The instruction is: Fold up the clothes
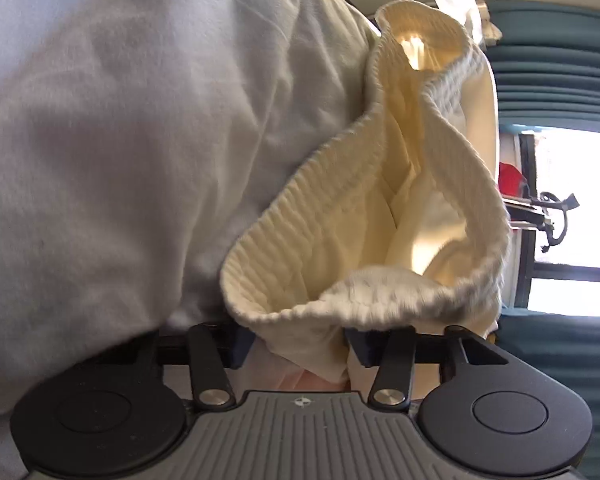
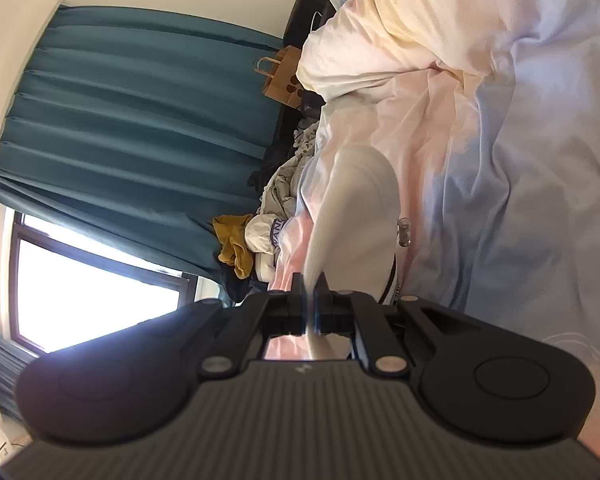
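Jaws of the left gripper (image 1: 300,344) stand wide apart, and the ribbed hem of one cream sweater (image 1: 340,216) sags into the gap between them; whether the fingers touch the cloth cannot be told, since the knit covers their tips. Its camera is rolled sideways, so the window (image 1: 572,216) sits at 3 o'clock and the teal curtain (image 1: 556,52) runs above it at 2 o'clock. The sweater's hem opens like a mouth at centre, its pale lining showing inside, and the body of the garment fills the frame from 9 to 12 o'clock.

Jaws of the right gripper (image 2: 310,304) are pressed nearly together on a thin fold of white cloth (image 2: 352,208), which rises from the fingers toward 12 o'clock. This view is rolled too: one window (image 2: 96,280) at 8 o'clock, one teal curtain (image 2: 140,120) at 10 o'clock. Pale bedding (image 2: 520,160) spreads across 1 to 4 o'clock. One brown paper bag (image 2: 282,76) stands at 12 o'clock, and a heap of clothes (image 2: 260,232), including a mustard piece, lies just left of centre.
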`<state>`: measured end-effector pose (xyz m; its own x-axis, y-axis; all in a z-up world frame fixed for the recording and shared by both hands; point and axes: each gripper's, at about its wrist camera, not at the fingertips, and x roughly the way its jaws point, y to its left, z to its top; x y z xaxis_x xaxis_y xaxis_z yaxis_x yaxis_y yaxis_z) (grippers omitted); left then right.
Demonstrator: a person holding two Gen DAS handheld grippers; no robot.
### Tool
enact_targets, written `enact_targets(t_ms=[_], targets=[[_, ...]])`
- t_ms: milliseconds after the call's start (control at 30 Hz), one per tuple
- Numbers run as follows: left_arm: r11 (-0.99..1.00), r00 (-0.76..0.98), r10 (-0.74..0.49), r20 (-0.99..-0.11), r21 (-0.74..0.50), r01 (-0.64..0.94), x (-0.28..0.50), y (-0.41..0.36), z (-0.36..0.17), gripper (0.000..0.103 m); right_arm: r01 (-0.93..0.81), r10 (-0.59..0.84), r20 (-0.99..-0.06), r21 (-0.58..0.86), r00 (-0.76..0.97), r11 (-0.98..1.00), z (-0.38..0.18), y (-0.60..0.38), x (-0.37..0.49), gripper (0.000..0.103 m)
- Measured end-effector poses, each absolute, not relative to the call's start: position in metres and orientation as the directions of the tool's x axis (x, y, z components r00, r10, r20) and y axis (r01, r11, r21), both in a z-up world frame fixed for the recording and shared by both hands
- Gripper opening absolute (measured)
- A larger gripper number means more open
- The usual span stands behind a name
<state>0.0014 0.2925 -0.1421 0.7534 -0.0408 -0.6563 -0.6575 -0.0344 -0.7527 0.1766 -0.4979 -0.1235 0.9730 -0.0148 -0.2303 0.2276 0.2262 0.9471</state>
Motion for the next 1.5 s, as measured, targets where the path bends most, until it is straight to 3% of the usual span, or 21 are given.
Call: enact_targets(t_ms=[67,300,433,567,633,800,900,967,1033,1133,1200,1300,1500], targets=[[0.039,0.746,0.0,-0.666,-0.746,-0.665,0.003,0.296,-0.124,0.021,0.234,-0.022,-0.236,0.941,0.971,0.246,-0.12,-0.496,0.177,0.007],[0.206,0.765,0.111,-0.635,-0.738,-0.642,-0.013,0.332,-0.033,0.015,0.258,-0.053,-0.253,0.926,0.966,0.274,-0.118,-0.5,0.175,0.007],[0.21,0.757,0.077,-0.649,-0.731,-0.649,-0.033,0.349,-0.003,0.015,0.229,-0.07,-0.219,0.951,0.973,0.21,-0.127,-0.506,0.167,0.006],[0.212,0.718,0.022,-0.696,-0.698,-0.684,-0.09,0.379,-0.002,0.015,0.204,-0.116,-0.175,0.924,0.978,0.322,-0.11,-0.501,0.159,0.006],[0.206,0.694,-0.005,-0.72,-0.68,-0.704,-0.104,0.388,-0.014,0.016,0.266,-0.156,-0.224,0.896,0.962,0.355,-0.103,-0.497,0.153,0.006],[0.22,0.674,-0.073,-0.736,-0.671,-0.709,-0.139,0.391,-0.049,0.017,0.536,-0.216,-0.491,0.772,0.844,0.341,-0.114,-0.501,0.139,0.006],[0.242,0.679,-0.078,-0.73,-0.674,-0.698,-0.14,0.389,-0.048,0.023,0.607,-0.217,-0.568,0.716,0.794,0.346,-0.119,-0.501,0.138,0.008],[0.278,0.685,-0.074,-0.725,-0.675,-0.684,-0.146,0.389,-0.042,0.037,0.625,-0.246,-0.575,0.7,0.78,0.346,-0.115,-0.496,0.132,0.009],[0.33,0.681,-0.051,-0.73,-0.656,-0.679,-0.154,0.385,-0.032,0.038,0.585,-0.228,-0.542,0.7,0.809,0.41,-0.106,-0.478,0.132,0.01],[0.419,0.692,-0.009,-0.721,-0.631,-0.653,-0.161,0.372,-0.015,0.05,0.519,-0.195,-0.493,0.692,0.848,0.501,-0.092,-0.452,0.13,0.015],[0.498,0.704,0.036,-0.71,-0.597,-0.628,-0.163,0.358,0.001,0.054,0.471,-0.17,-0.461,0.683,0.871,0.559,-0.083,-0.434,0.13,0.028],[0.613,0.723,0.088,-0.685,-0.535,-0.581,-0.165,0.332,0.027,0.063,0.394,-0.128,-0.414,0.661,0.901,0.639,-0.07,-0.407,0.129,0.038],[0.807,0.765,0.125,-0.632,-0.384,-0.449,-0.128,0.266,0.056,0.064,0.204,0.004,-0.34,0.574,0.94,0.793,-0.046,-0.346,0.131,0.04]])
